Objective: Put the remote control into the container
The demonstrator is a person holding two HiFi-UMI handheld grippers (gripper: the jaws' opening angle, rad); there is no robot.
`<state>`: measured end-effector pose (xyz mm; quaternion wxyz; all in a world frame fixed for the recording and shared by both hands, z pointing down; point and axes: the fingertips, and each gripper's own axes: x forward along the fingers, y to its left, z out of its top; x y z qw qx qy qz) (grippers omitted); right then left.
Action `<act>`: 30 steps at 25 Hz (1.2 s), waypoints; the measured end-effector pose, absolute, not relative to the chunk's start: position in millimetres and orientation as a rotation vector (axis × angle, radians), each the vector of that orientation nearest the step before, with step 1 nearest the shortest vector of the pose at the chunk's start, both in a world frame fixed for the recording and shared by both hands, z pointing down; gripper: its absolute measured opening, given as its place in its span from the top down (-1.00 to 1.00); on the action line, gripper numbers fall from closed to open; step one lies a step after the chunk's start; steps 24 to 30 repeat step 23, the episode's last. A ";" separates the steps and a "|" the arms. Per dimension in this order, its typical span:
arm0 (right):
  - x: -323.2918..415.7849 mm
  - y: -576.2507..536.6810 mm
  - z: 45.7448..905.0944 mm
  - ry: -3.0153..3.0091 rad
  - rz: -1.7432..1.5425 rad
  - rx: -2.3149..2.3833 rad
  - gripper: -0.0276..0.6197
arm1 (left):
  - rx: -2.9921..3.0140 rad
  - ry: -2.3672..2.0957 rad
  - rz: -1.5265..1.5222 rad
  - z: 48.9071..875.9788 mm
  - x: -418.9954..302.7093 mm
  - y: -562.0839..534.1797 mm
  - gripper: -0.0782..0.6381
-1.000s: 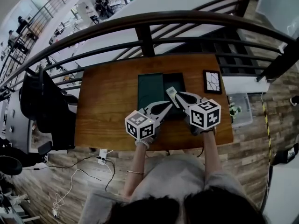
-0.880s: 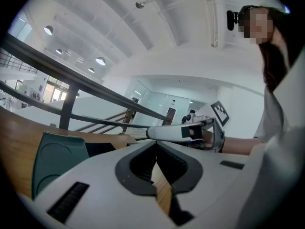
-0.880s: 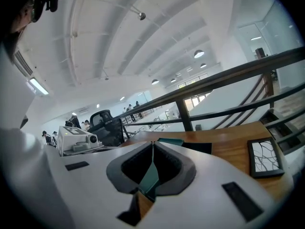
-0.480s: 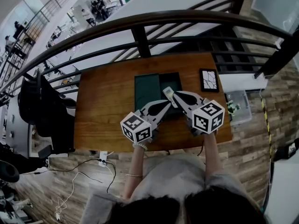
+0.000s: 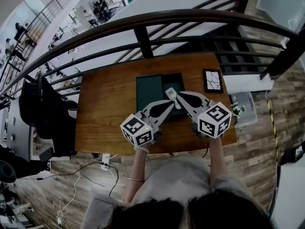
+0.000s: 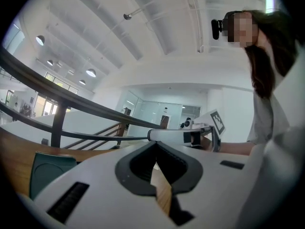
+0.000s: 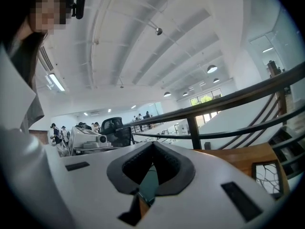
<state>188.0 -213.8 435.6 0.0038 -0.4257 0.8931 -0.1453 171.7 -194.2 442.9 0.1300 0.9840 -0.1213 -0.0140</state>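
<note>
The remote control [image 5: 170,93] lies in the dark open half of the green container [image 5: 177,83] on the desk [image 5: 109,109]. The right tool [image 5: 178,96] hovers just beside it and the left tool [image 5: 170,104] nearby. Both have their jaws pressed together, pinching nothing.

1. The container [image 5: 177,80] sits on the table [image 5: 105,109], toward its far edge, with a lid [image 5: 148,92] just left of it.
2. The remote control [image 5: 170,95] is over the container's near part.
3. A framed picture [image 5: 213,81] lies to the right, apart from the container.
4. A railing [image 5: 143,42] runs beyond the far edge, and a chair [image 5: 45,113] stands to the left.
</note>
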 end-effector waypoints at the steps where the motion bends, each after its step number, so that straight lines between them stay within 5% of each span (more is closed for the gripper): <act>1: 188.4 -213.2 435.7 2.800 -0.448 -1.331 0.82 | 2.863 -0.356 -0.040 442.8 171.6 -193.8 0.77; 30: 187.9 -201.4 438.8 2.873 -0.399 -1.204 0.82 | 2.882 -0.404 -0.009 446.2 179.8 -178.5 0.77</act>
